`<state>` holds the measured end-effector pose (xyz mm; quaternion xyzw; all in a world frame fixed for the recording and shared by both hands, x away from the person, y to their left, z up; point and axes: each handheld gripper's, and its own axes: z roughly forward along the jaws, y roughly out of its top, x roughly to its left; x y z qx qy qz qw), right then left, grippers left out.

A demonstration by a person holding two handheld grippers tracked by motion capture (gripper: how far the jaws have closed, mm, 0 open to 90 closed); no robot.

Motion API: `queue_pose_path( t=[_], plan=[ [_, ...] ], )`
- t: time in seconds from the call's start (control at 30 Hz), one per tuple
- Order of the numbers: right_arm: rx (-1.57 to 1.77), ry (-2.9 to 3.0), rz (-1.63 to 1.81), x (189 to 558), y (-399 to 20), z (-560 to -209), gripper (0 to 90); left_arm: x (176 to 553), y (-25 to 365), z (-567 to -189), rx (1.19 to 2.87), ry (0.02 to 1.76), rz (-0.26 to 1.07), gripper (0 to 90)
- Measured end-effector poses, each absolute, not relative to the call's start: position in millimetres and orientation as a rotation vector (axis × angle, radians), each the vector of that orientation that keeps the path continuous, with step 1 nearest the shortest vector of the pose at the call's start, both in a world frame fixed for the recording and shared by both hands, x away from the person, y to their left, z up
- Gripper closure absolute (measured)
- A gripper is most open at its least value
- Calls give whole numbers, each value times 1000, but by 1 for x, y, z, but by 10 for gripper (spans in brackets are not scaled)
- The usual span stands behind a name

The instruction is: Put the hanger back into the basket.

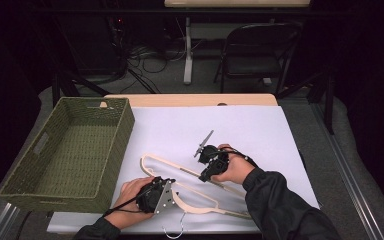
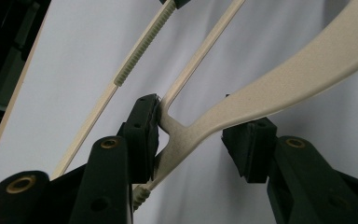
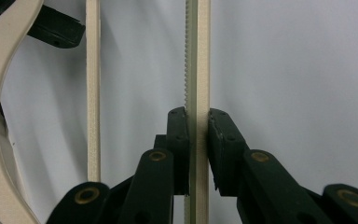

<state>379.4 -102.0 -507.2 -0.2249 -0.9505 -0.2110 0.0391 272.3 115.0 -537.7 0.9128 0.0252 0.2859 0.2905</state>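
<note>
Desk (image 1: 260, 125): pale wooden top, most of it covered by a white sheet; a dark folding chair (image 1: 257, 52) stands on the floor beyond its far edge, among loose cables.

Basket (image 1: 111, 150): green woven, rectangular, cut-out handles in its walls; sits on the left part of the desk, overhanging the near left corner.

Hanger (image 1: 155, 161): cream-coloured, flat, lying on the white sheet in front of the person, just right of the basket; long curved shoulder arm, a thin lower bar and a second bar with a toothed, ridged strip along one edge; metal hook (image 1: 176, 231) points toward the near desk edge; surface matt with a fine speckle, seen close in the left gripper view.

Left claw (image 1: 172, 186): held in the person's left hand (image 1: 132, 192) at the near middle of the hanger; in the left gripper view (image 2: 191, 135) its jaws stand apart around the junction where the shoulder arm meets a thin strut; the left pad (image 2: 142, 135) touches the hanger, the right pad stands clear of it, so the claw is not closed.

Right claw (image 1: 203, 174): held in the person's right hand (image 1: 235, 169), dark sleeve behind it, over the middle of the hanger, a little beyond the left claw; in the right gripper view (image 3: 197, 140) both pads press on the toothed bar (image 3: 198, 56), one on each side; it grips that bar.
</note>
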Motion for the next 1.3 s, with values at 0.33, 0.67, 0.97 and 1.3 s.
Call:
queue_pose_path(
  t=[0.33,0.67,0.97,1.3],
  plan=[
    [-670,-2918,-602,379,-100,-507,793,273,117,-534,2475,14,793,663],
    [-644,-2917,-606,378,-99,-511,792,272,115,-531,2505,-15,793,744],
    [-643,-2912,-584,378,-96,-514,792,272,114,-530,2509,-28,809,766],
    [-686,-2903,-673,378,-99,-505,719,274,113,-526,2518,-31,832,801]
  ],
)
